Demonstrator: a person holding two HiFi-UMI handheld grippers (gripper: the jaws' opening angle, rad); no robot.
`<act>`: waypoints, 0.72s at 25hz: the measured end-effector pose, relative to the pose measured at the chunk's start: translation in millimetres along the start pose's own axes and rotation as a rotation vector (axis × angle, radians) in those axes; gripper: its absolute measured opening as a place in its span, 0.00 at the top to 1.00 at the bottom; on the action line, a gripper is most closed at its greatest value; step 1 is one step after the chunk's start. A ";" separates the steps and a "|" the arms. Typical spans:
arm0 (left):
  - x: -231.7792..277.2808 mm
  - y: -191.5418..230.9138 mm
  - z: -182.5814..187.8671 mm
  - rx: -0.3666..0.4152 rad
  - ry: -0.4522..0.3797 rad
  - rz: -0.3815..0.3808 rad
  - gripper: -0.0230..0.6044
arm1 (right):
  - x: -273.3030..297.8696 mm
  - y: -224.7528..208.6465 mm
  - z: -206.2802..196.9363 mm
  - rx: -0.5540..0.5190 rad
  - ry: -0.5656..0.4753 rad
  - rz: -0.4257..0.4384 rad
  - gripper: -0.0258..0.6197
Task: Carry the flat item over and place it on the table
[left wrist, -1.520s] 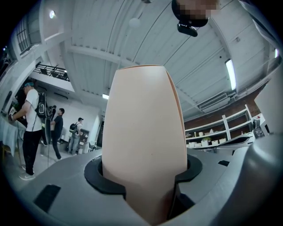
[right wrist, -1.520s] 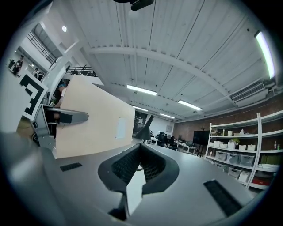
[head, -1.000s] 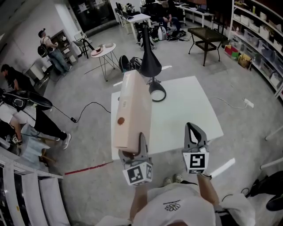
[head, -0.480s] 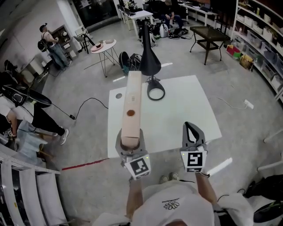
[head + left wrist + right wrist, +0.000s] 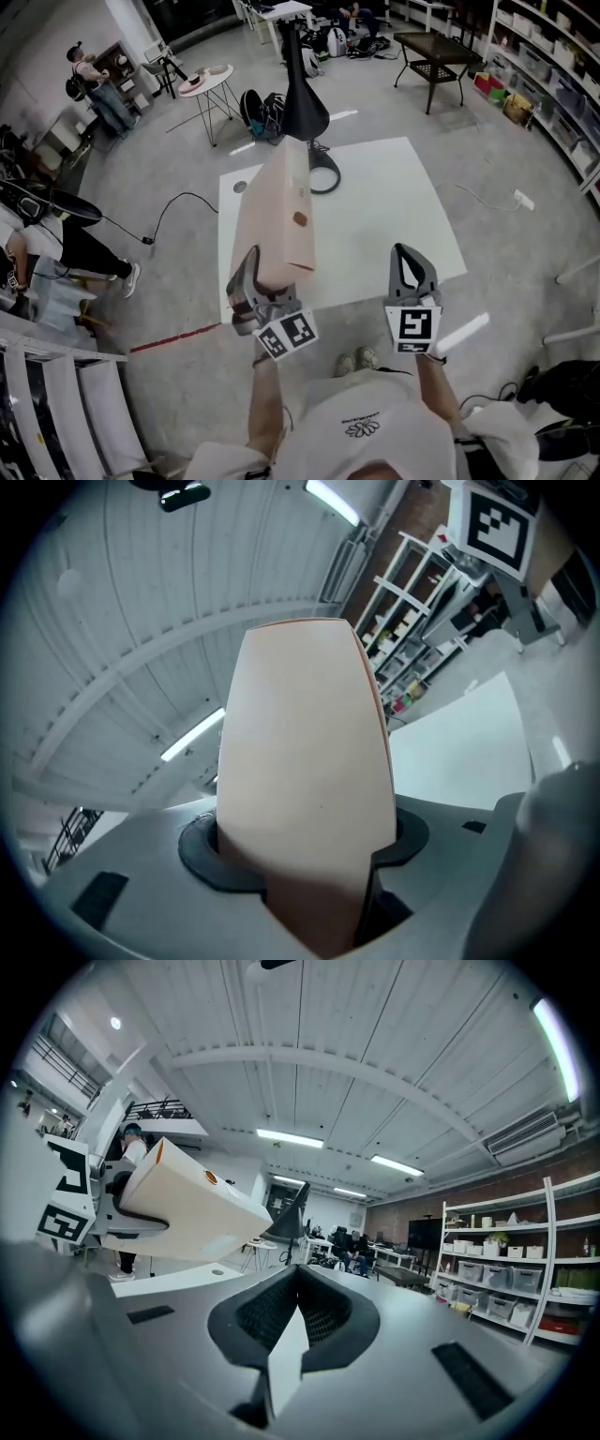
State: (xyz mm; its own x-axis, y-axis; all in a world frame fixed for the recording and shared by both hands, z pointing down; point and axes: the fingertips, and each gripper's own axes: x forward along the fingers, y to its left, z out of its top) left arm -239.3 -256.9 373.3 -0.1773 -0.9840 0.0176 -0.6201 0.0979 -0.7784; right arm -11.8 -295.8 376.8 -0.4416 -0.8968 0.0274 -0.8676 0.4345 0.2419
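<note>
A long flat beige board (image 5: 277,220) with a small brown round mark stands nearly upright over the near left part of the white table (image 5: 394,216), leaning a little to the right. My left gripper (image 5: 258,281) is shut on its lower end. In the left gripper view the board (image 5: 305,761) fills the gap between both jaws. My right gripper (image 5: 409,258) hangs over the table's near edge with its jaws together and nothing in them. The right gripper view shows the board (image 5: 187,1206) to its left.
A black cone-shaped lamp (image 5: 302,103) with a ring base (image 5: 323,173) stands at the table's far edge. A round side table (image 5: 208,80) and people stand at the far left. Shelves (image 5: 562,103) line the right wall. A cable (image 5: 178,211) and red tape (image 5: 178,337) lie on the floor.
The board has swung from leaning left, through upright, to leaning right. My left gripper has shifted left and twisted. The right gripper has barely moved.
</note>
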 end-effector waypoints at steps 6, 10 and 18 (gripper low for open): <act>20.5 -30.2 -10.5 0.152 0.058 -0.122 0.49 | -0.3 -5.2 -7.5 0.000 0.016 0.001 0.94; 27.8 -45.6 -14.0 0.278 0.070 -0.150 0.49 | 0.2 -10.7 -9.1 -0.008 0.021 0.005 0.94; 43.3 -71.9 -35.6 0.462 0.135 -0.263 0.49 | -3.1 -19.6 -18.7 0.020 0.043 -0.017 0.94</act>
State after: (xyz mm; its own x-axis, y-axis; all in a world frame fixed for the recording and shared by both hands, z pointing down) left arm -229.6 -301.2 452.4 -0.1768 -0.9358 0.3050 -0.2623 -0.2539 -0.9310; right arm 10.8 -303.1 390.1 -0.4168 -0.9066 0.0654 -0.8795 0.4204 0.2232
